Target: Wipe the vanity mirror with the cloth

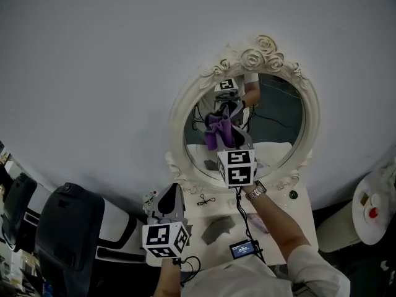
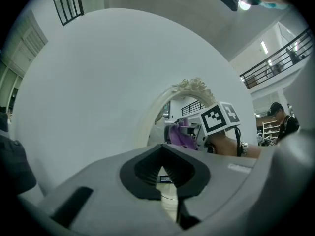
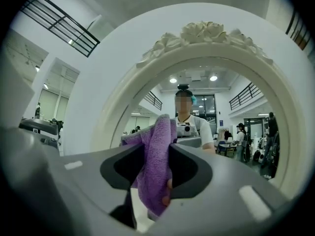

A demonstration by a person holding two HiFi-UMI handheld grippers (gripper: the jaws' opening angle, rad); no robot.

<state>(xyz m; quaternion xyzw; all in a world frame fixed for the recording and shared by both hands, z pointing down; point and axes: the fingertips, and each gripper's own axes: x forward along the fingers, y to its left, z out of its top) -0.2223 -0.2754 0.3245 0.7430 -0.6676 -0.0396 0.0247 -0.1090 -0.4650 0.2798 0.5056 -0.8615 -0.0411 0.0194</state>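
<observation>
head view: the right gripper (image 1: 228, 129) holds the purple cloth (image 1: 218, 135) against the vanity mirror (image 1: 177, 110), seemingly touching the glass; the left gripper (image 1: 171, 197) hangs lower down.
left gripper view: jaws closed together, empty.
right gripper view: jaws clamped on the cloth.

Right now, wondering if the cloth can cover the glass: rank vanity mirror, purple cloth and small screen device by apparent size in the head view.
1. vanity mirror, by far largest.
2. purple cloth, bunched near the glass.
3. small screen device, slightly smaller, but seemingly nearer the camera, so 2 versus 3 is unsure.
</observation>
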